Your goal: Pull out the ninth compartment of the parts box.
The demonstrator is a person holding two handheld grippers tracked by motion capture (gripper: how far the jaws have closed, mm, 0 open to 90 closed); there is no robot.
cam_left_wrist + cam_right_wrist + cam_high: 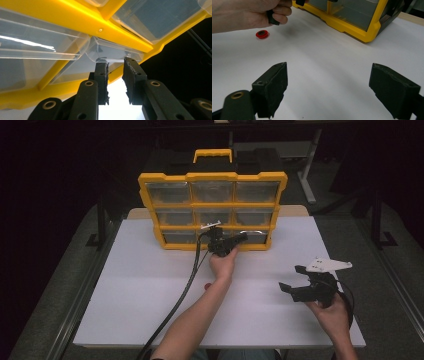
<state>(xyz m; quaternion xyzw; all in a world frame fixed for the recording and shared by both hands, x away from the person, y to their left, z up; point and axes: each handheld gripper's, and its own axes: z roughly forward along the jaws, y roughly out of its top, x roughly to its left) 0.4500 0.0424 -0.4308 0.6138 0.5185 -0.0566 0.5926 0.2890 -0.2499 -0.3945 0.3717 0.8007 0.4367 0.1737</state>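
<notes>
Nine clear drawers fill the yellow organizer (pixel 212 210), which stands upright at the far side of the white counter (pixel 150 285). From the high view, my left gripper (pixel 222 241) reaches to its bottom row, near the middle, while my right gripper (pixel 300 282) hovers low over the counter's near right, well apart from the box and out of the way. Bare counter lies all around it, with the right edge near my wrist.

Through the left gripper view, my fingers (pixel 102 75) stand a little apart, released, their tips just under the curved lip of a clear drawer (pixel 110 51). I judge they are lined up to pinch that lip and pull; the yellow frame sits close above, so there is little room upward.

Through the right gripper view, my fingers (pixel 273 86) are spread wide and empty above bare counter. A small red ring (pixel 262 34) lies beside my left hand (pixel 249 13), clear of the organizer's corner.
</notes>
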